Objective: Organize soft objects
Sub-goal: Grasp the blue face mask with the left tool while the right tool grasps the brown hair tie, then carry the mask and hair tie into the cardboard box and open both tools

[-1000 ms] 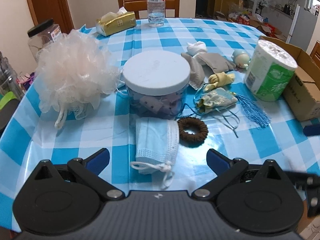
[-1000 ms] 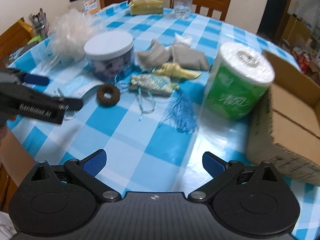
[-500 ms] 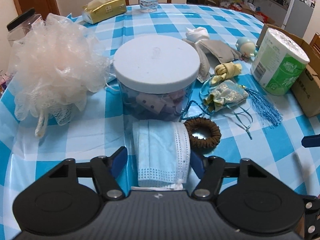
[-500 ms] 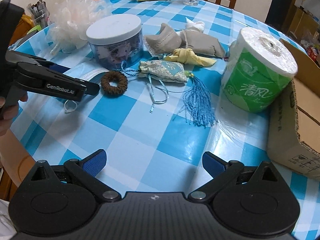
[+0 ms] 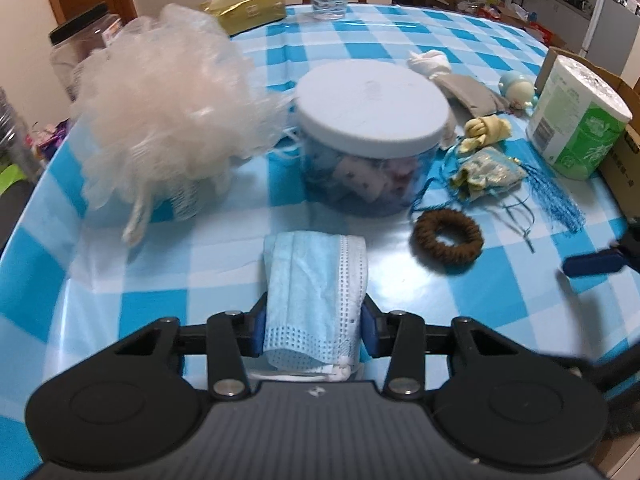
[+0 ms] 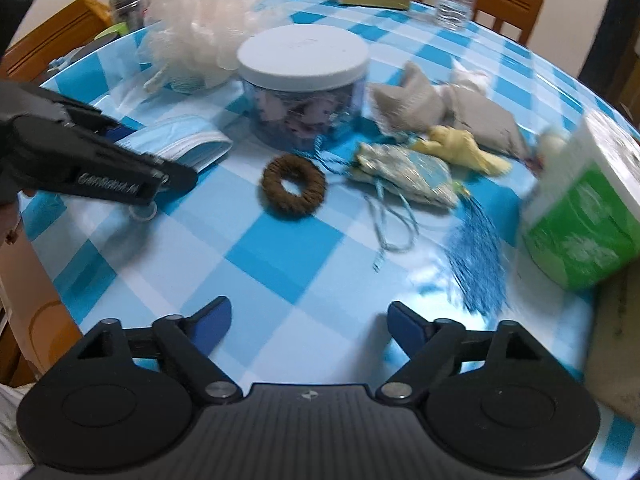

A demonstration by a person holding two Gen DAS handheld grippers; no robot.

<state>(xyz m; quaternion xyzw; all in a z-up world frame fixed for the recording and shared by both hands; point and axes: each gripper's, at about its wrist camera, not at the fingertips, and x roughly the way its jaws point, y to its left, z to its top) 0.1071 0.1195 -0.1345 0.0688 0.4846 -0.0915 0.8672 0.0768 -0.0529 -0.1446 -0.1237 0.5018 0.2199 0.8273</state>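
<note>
A folded light-blue face mask (image 5: 316, 276) lies on the blue checked tablecloth (image 5: 200, 264) near the front edge. My left gripper (image 5: 313, 330) straddles the mask's near end; its jaws are closing and both pads touch the mask's sides. From the right wrist view the mask (image 6: 180, 140) shows beyond the left gripper's fingers (image 6: 132, 184). My right gripper (image 6: 310, 320) hangs over bare cloth, jaws closing, with nothing between them. A brown scrunchie (image 6: 294, 189) lies ahead of it, and a brocade pouch (image 6: 404, 178) with a blue tassel to the right.
A white-lidded jar (image 5: 372, 120) stands behind the mask, a pale bath pouf (image 5: 168, 96) to its left. Grey pouches (image 5: 468, 94) and a yellow cloth (image 5: 488, 128) lie right of it. A green toilet roll (image 5: 576, 128) and cardboard box (image 5: 624, 168) stand at the right edge.
My left gripper has moved forward and down over the mask and narrowed from wide open until its pads meet the mask's sides. The right gripper has advanced towards the scrunchie and narrowed a little.
</note>
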